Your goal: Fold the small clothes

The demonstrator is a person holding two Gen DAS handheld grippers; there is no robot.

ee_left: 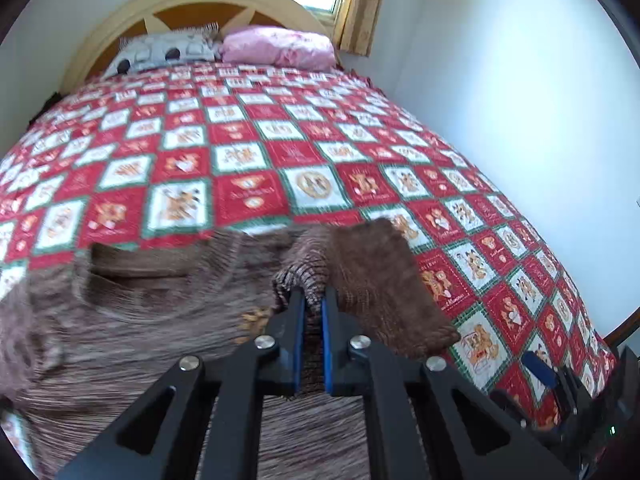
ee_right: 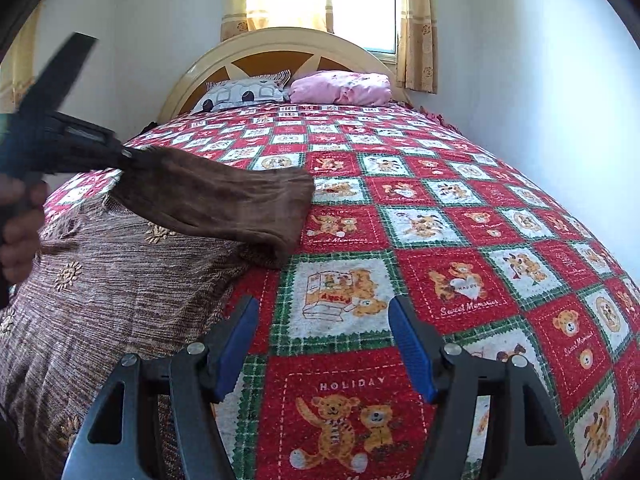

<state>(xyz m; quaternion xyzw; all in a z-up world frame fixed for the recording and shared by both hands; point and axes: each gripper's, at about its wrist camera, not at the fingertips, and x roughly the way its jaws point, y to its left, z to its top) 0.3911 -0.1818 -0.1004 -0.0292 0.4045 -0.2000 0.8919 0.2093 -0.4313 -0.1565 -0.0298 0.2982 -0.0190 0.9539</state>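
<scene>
the left gripper pinches the sweater's sleeve between its closed jaws, lifted above the body on the bed — the right gripper hangs open, empty, sweater just left of its jaws. folding looks barely begun — body unfolded.

You are looking at a small brown knitted sweater with a fine streaked weave and little tan embroidered flower motifs, lying spread flat on the bed. Its round neckline is facing the headboard end. One darker brown ribbed sleeve is hanging lifted off the bed, stretching sideways above the sweater's body, its cuff end drooping down toward the fabric below.
</scene>
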